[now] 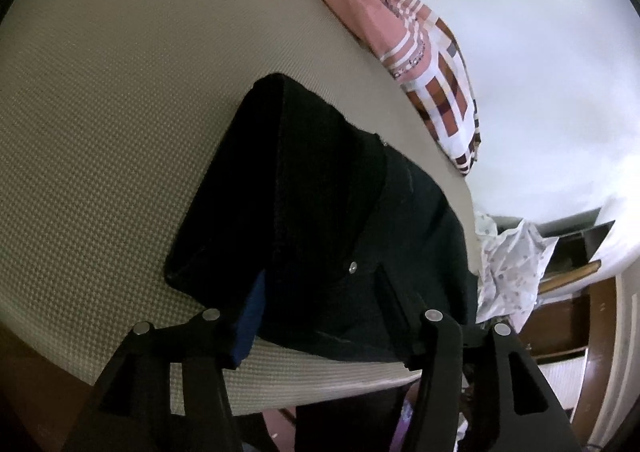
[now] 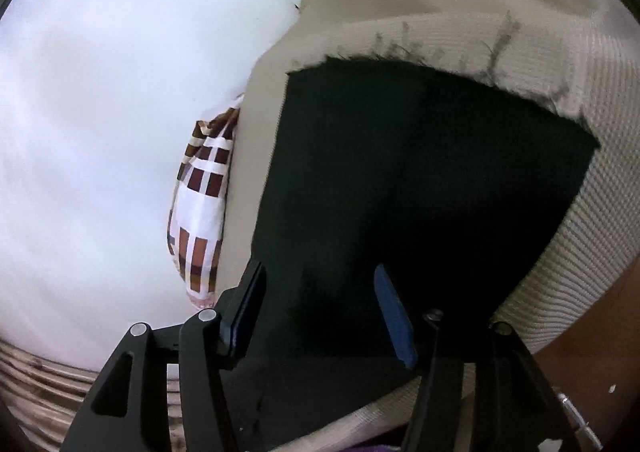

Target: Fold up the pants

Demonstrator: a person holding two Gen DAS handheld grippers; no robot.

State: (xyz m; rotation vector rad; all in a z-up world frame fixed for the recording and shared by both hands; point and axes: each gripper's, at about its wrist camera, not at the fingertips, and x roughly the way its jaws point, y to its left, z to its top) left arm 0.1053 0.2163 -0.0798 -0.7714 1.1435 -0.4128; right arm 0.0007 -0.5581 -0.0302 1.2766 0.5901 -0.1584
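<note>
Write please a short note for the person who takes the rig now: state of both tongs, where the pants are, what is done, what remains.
Left tongs: open, over the near edge of the pants, no grip.
Right tongs: open, straddling the pants' near edge, pads not pressing.
Pants: black, lying folded in layers on the beige mattress, near its edge.
Done: at least one fold made.
Left: probably a last fold or smoothing; check from above.

A beige textured mattress (image 1: pixel 120 111) carries folded black pants (image 1: pixel 320 211) and a checked pillow (image 1: pixel 440 91).
</note>
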